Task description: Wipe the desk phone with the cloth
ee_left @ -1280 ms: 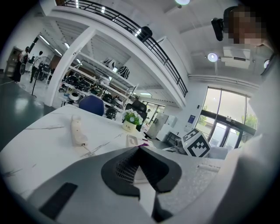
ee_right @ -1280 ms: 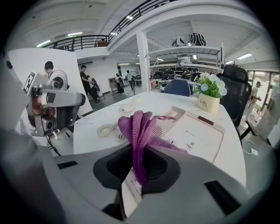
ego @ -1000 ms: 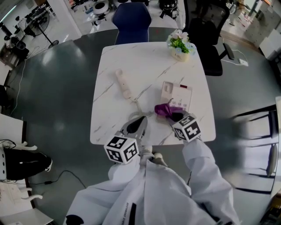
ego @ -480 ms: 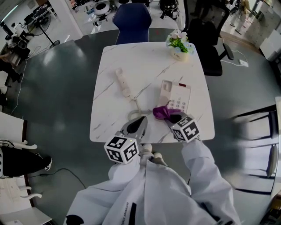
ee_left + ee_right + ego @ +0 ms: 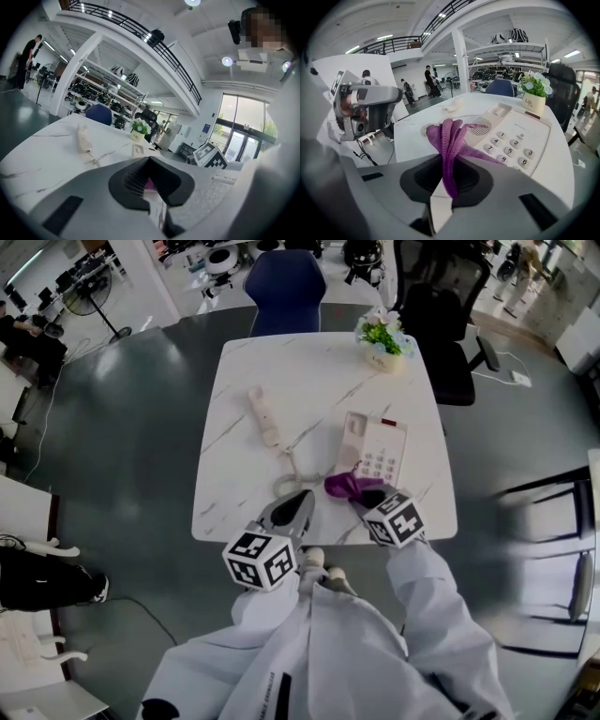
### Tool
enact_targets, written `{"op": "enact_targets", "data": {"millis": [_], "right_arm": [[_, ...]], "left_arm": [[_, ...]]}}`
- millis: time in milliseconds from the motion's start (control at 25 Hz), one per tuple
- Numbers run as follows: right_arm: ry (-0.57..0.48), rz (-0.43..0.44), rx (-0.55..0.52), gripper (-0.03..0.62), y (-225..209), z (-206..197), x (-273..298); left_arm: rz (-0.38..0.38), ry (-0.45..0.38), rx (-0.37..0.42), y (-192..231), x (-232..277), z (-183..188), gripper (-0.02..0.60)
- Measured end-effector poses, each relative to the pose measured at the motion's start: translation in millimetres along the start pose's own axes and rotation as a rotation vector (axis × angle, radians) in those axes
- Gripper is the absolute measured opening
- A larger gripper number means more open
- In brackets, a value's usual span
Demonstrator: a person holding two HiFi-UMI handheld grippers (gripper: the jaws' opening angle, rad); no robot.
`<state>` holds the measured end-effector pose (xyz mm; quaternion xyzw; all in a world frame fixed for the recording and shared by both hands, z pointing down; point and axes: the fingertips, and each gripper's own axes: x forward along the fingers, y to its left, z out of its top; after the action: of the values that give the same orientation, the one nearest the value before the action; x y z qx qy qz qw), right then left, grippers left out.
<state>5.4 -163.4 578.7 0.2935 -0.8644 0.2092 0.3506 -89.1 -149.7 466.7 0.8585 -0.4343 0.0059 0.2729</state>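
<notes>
The white desk phone base (image 5: pixel 377 449) (image 5: pixel 515 136) lies right of centre on the marble table (image 5: pixel 300 381). Its handset (image 5: pixel 263 416) (image 5: pixel 83 138) lies off the cradle to the left, joined by a coiled cord (image 5: pixel 292 474). My right gripper (image 5: pixel 367 495) (image 5: pixel 443 194) is shut on a purple cloth (image 5: pixel 345 487) (image 5: pixel 449 136), which rests against the phone's near left corner. My left gripper (image 5: pixel 291 512) (image 5: pixel 157 211) hovers over the table's near edge, jaws together with nothing between them.
A potted flower (image 5: pixel 382 337) (image 5: pixel 533 96) stands at the table's far right corner. A blue chair (image 5: pixel 283 289) sits behind the table and a black office chair (image 5: pixel 441 315) at the far right. The grey floor surrounds the table.
The right gripper has drawn the purple cloth slightly left and nearer me, off the phone's keypad toward its near left corner. The left gripper has held still.
</notes>
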Motion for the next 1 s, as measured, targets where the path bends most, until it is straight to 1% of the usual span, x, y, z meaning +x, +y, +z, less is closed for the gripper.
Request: {"op": "enact_targets", "data": {"millis": [520, 720, 840, 1000], "right_arm": [[0.016, 0.039, 0.017, 0.040, 9.2, -10.8, -3.8], [-0.002, 0.067, 0.050, 0.040, 12.9, -12.1, -6.1], [-0.056, 0.097, 0.103, 0.040, 15.4, -6.5, -13.7], [-0.202, 0.133, 0.205, 0.040, 10.6, 7.2, -32.8]], "left_arm": [[-0.010, -0.011, 0.018, -6.7, -0.3, 5.4, -0.003], [-0.016, -0.016, 0.023, -8.4, 0.2, 6.7, -0.002], [-0.033, -0.022, 0.038, -12.3, -0.2, 10.7, -0.003], [-0.063, -0.028, 0.082, -16.9, -0.4, 15.0, -0.003]]}}
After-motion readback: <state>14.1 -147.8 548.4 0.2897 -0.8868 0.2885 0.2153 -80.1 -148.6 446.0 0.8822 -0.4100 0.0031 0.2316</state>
